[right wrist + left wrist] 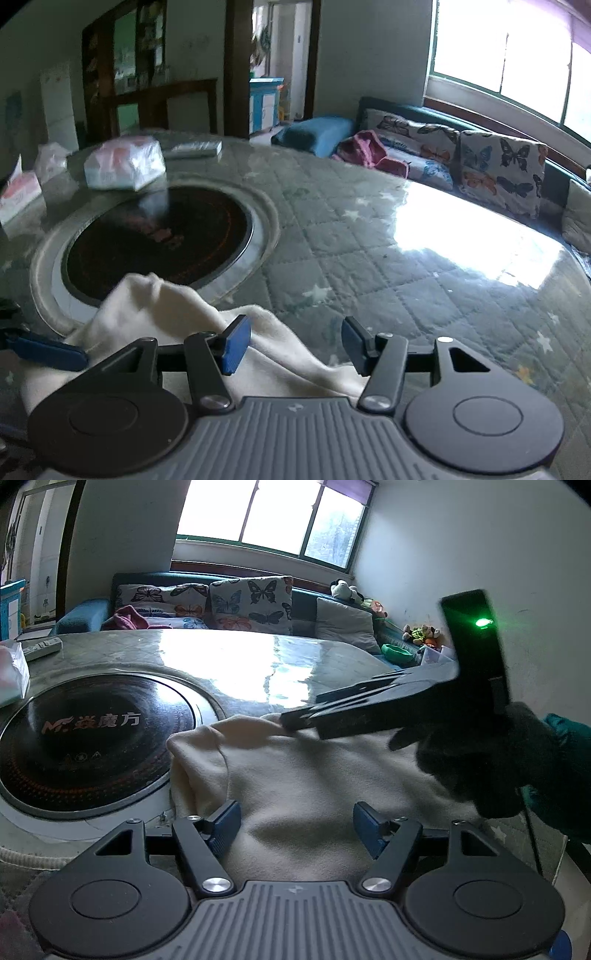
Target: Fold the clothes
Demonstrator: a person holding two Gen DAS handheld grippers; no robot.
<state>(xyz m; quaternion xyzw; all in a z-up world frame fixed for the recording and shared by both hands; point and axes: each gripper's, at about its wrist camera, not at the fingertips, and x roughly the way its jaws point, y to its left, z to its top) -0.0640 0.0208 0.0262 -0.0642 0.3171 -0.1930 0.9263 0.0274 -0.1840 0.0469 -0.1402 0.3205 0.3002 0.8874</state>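
Observation:
A cream fleece garment (314,786) lies bunched on the round table, beside the black hotplate. My left gripper (295,827) is open just above the cloth, with nothing between its blue pads. My right gripper (295,343) is open too, over the garment's far edge (177,306). In the left wrist view the right gripper (291,720) comes in from the right in a dark-gloved hand, its tips at the cloth's back edge. One blue finger of the left gripper (48,354) shows at the left of the right wrist view.
A black hotplate (92,738) is set in the middle of the glass-topped table (406,266). A wrapped packet (123,166), a remote (195,147) and tissue packs (18,192) lie at the table's far side. A sofa with butterfly cushions (251,605) stands behind.

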